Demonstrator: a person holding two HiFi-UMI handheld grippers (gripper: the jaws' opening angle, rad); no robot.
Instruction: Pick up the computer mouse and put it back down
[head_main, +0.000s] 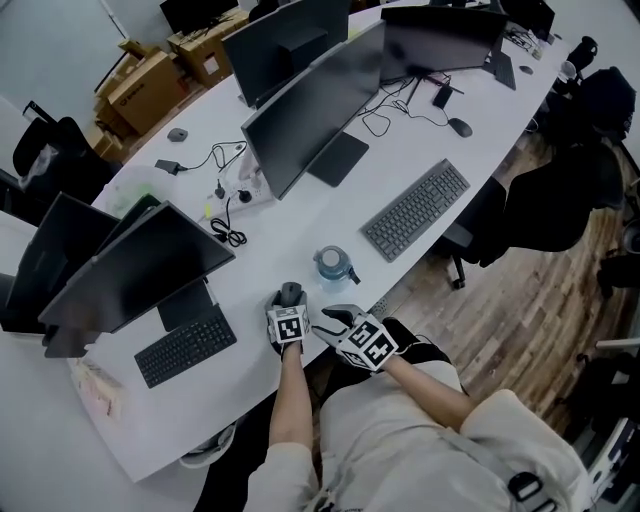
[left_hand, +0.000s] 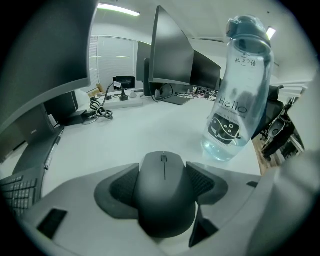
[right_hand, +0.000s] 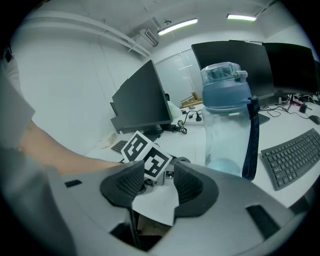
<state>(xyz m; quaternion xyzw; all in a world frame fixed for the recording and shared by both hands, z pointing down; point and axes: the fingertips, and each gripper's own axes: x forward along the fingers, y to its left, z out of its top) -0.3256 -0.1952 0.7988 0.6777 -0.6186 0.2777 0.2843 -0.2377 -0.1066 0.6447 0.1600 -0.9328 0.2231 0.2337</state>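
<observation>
A dark grey computer mouse (head_main: 290, 293) lies near the front edge of the white desk (head_main: 300, 225). In the left gripper view the mouse (left_hand: 164, 192) fills the gap between the two jaws, and both ribbed pads (left_hand: 121, 187) lie against its sides. My left gripper (head_main: 289, 306) is shut on it; whether the mouse is off the desk I cannot tell. My right gripper (head_main: 336, 319) hovers just to the right, tilted toward the left gripper. In its own view the right gripper (right_hand: 155, 186) stands open with nothing between its jaws; the left gripper's marker cube (right_hand: 145, 155) shows beyond them.
A clear blue water bottle (head_main: 334, 266) stands upright just right of the mouse, close to both grippers. A grey keyboard (head_main: 415, 210) lies further right, a black keyboard (head_main: 185, 347) to the left under a monitor (head_main: 140, 265). Cables (head_main: 228, 232) and more monitors sit behind.
</observation>
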